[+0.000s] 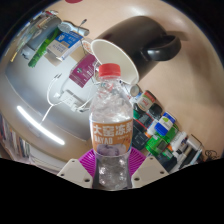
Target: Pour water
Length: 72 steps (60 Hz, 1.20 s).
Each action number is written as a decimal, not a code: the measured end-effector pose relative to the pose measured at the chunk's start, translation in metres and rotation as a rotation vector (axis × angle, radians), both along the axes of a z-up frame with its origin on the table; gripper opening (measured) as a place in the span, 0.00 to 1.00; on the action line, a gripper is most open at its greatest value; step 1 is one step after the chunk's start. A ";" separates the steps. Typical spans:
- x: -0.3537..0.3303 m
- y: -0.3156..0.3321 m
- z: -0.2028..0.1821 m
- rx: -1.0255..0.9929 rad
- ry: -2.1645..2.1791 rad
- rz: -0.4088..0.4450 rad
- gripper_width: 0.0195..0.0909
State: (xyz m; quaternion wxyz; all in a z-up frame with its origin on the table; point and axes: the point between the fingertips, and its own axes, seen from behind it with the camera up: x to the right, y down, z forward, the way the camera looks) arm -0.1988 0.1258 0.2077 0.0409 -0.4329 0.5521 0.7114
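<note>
A clear plastic water bottle point(110, 120) with a red cap and a yellow-and-blue label stands between my fingers, its base low between the purple pads point(137, 161). My gripper point(111, 173) is shut on the bottle, both pads pressing on its lower body. The whole view is tilted, and the bottle's cap points toward a white cup point(108, 55) just beyond it. The cup's open mouth faces the camera and it lies beside a dark kettle-like vessel point(145, 42) with a black handle.
A large grey round appliance point(35, 100) with white marks fills the space to the left of the bottle. Several small bottles and packets point(155, 125) are lined up to the right. More coloured items point(50, 40) stand beyond the appliance.
</note>
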 end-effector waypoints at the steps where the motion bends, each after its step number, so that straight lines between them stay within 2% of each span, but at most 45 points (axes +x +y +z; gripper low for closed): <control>1: 0.001 0.000 0.000 -0.002 0.003 0.001 0.26; 6: 0.004 -0.001 0.008 0.033 -0.013 0.014 0.27; 10: -0.001 -0.007 0.016 0.105 -0.109 0.058 0.27; 19: 0.024 -0.032 0.062 0.523 -0.547 0.126 0.26; 23: 0.055 -0.031 0.099 0.711 -0.839 0.081 0.27; 28: 0.120 -0.023 0.142 0.951 -1.193 -0.044 0.27; 31: 0.153 -0.015 0.169 0.997 -1.410 -0.113 0.27; 33: 0.190 -0.004 0.166 1.049 -1.538 -0.166 0.27; 34: 0.193 -0.005 0.176 1.018 -1.618 -0.168 0.27; 39: 0.262 0.013 0.134 1.019 -1.888 -0.205 0.27; 45: 0.303 0.034 0.054 0.900 -2.171 -0.089 0.27; 48: 0.326 0.036 0.009 0.876 -2.245 -0.056 0.27; 55: 0.344 0.049 -0.066 0.800 -2.243 0.007 0.27; 62: 0.366 0.060 -0.111 0.756 -2.286 0.021 0.29; 67: 0.375 0.059 -0.128 0.721 -2.264 0.007 0.29; 70: 0.377 0.053 -0.143 0.695 -2.225 0.046 0.32; 71: 0.377 0.054 -0.136 0.717 -2.223 -0.006 0.31; 72: 0.378 0.056 -0.140 0.721 -2.221 -0.017 0.30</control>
